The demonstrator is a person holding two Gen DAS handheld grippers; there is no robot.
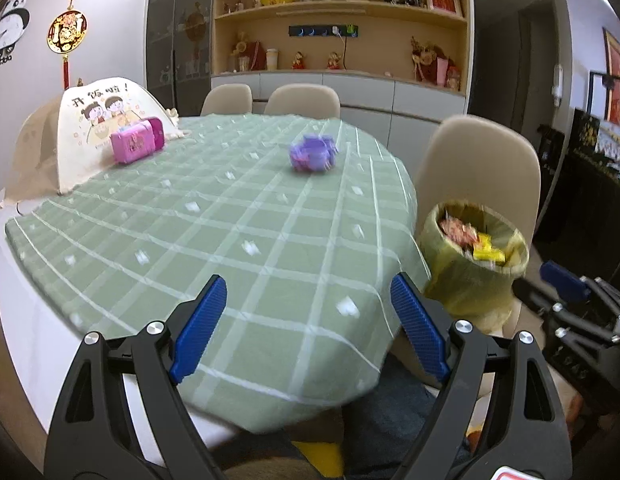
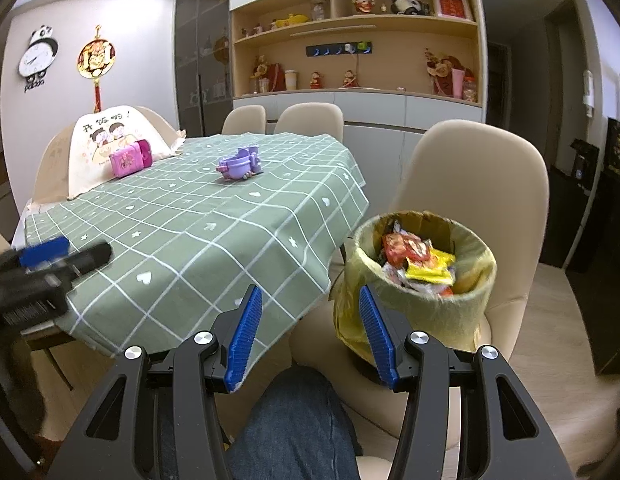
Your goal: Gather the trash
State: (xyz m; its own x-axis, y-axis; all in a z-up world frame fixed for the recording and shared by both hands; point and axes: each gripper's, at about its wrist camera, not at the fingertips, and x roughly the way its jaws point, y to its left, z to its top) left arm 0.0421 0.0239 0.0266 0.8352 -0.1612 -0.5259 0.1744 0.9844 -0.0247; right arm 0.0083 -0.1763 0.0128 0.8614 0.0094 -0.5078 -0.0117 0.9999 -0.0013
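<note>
Table (image 1: 110, 320) fills most of both views, covered by a green checked tablecloth (image 2: 214, 236) that hangs over the near edge. Beige chairs around it; the closest chair (image 2: 489, 168) stands at the table's right corner.

Trash bin (image 2: 429, 292) sits on that chair's seat, just beside the table edge, lined with a yellowish bag. It's full: red and yellow wrappers (image 2: 419, 262) piled to the rim.

On the table, far side: cartoon-print cushion (image 2: 110, 152) at the left edge, pink toy case (image 2: 130, 162) leaning in front of it, purple toy (image 2: 240, 166) near the middle, well apart from both. No loose trash seen on the cloth.

Left gripper (image 1: 308, 316): jaws wide apart, nothing between them, hovering over the near edge of the cloth. View is motion-blurred.

Right gripper (image 2: 310, 336): jaws parted, narrower than left, nothing held. It points at the gap between table corner and bin, the person's denim-clad knee (image 2: 298, 420) below it.
</note>
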